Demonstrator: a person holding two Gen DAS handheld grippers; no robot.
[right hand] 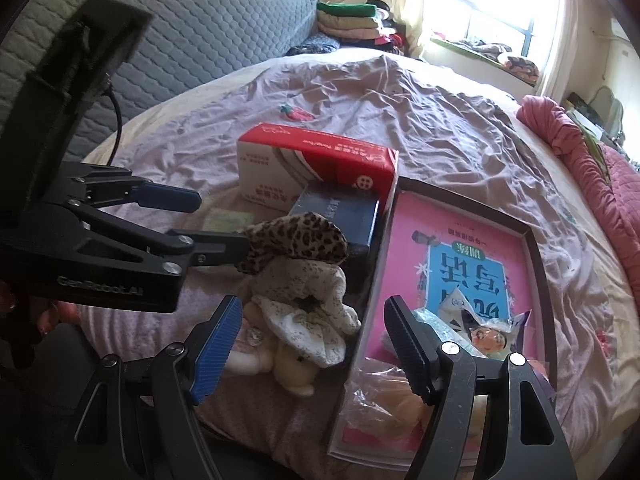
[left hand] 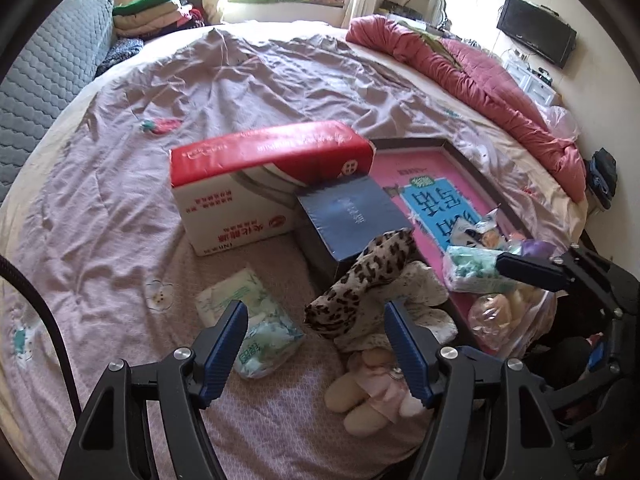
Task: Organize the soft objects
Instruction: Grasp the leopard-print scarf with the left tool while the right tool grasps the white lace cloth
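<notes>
A leopard-print cloth [left hand: 362, 280] lies on a white speckled cloth [left hand: 424, 292] beside a cream plush doll [left hand: 372, 392] on the bed. My left gripper [left hand: 316, 344] is open and empty, with the leopard cloth [right hand: 296, 240] between its fingers; it also shows in the right wrist view [right hand: 224, 224]. A green tissue pack [left hand: 256, 320] lies left of it. My right gripper [right hand: 312, 344] is open and empty, straddling the edge of the pink box tray [right hand: 538, 256], above the speckled cloth [right hand: 304, 304] and doll [right hand: 296, 372]. Its finger [left hand: 532, 270] shows in the left wrist view.
A red-and-white tissue box [left hand: 272, 184] and a dark blue box [left hand: 356, 216] stand behind the cloths. The pink tray [left hand: 440, 168] holds snack packets [right hand: 480, 332] and a plastic bag [left hand: 508, 312]. A red quilt [left hand: 480, 80] lies at the bed's right.
</notes>
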